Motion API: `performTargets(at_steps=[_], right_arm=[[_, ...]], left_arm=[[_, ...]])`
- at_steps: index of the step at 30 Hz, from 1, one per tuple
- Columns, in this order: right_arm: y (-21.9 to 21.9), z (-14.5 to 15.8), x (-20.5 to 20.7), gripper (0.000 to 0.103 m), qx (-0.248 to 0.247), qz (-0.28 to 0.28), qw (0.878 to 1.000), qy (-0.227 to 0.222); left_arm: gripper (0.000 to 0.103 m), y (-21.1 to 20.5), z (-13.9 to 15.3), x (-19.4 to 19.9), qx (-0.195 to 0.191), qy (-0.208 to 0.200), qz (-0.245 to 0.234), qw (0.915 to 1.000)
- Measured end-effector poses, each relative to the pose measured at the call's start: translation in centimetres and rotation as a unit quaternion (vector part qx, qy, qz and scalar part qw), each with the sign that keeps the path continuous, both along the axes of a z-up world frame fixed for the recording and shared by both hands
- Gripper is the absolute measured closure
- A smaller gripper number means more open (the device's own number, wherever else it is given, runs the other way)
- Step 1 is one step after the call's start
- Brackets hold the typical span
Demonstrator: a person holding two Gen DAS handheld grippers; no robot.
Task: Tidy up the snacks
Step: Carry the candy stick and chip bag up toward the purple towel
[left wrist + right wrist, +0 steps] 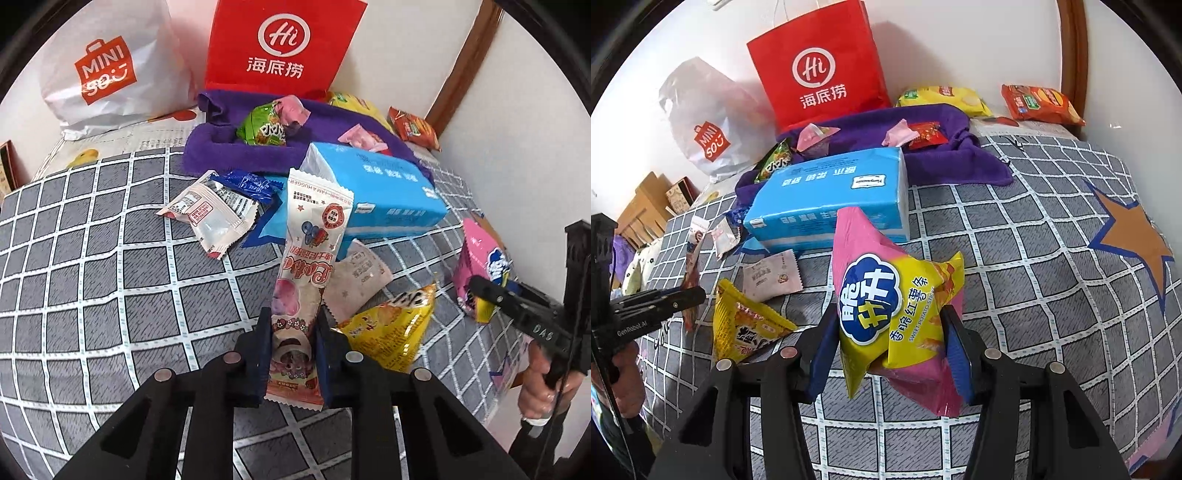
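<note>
My left gripper (292, 354) is shut on a long white and pink snack bar wrapper (312, 254), which stands up from between the pads over the checked bedspread (110, 295). In the right wrist view my right gripper (892, 354) is shut on a pink and yellow sweet potato stick bag (886, 306), held clear of the bed. That bag (480, 266) and the right gripper (476, 286) also show at the right edge of the left wrist view. A yellow snack bag (391, 325) and a pale pink packet (358, 280) lie just beyond the left fingers.
A blue tissue pack (373, 188) lies mid-bed. Behind it a purple towel (221, 144) holds a green packet (262, 127) and pink sweets. A red paper bag (280, 44) and white Miniso bag (107, 70) stand by the wall. Chip bags (1039, 103) lie at the far right corner.
</note>
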State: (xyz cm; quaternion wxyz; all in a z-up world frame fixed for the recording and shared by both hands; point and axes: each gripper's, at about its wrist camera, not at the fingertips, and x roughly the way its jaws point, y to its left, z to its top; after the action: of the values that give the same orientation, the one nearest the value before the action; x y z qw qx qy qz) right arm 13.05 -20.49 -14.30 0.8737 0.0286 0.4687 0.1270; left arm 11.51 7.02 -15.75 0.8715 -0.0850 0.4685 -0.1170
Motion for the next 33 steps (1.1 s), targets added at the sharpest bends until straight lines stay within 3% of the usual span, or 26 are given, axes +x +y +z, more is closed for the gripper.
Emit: performTargets(at_steps=[33], right_arm=[[0.2, 5.3, 0.3, 0.050, -0.017, 0.007, 0.999, -0.036]], left_arm=[[0.083, -4.2, 5.9, 0.8, -0.014, -0.021, -0.006, 0.9997]])
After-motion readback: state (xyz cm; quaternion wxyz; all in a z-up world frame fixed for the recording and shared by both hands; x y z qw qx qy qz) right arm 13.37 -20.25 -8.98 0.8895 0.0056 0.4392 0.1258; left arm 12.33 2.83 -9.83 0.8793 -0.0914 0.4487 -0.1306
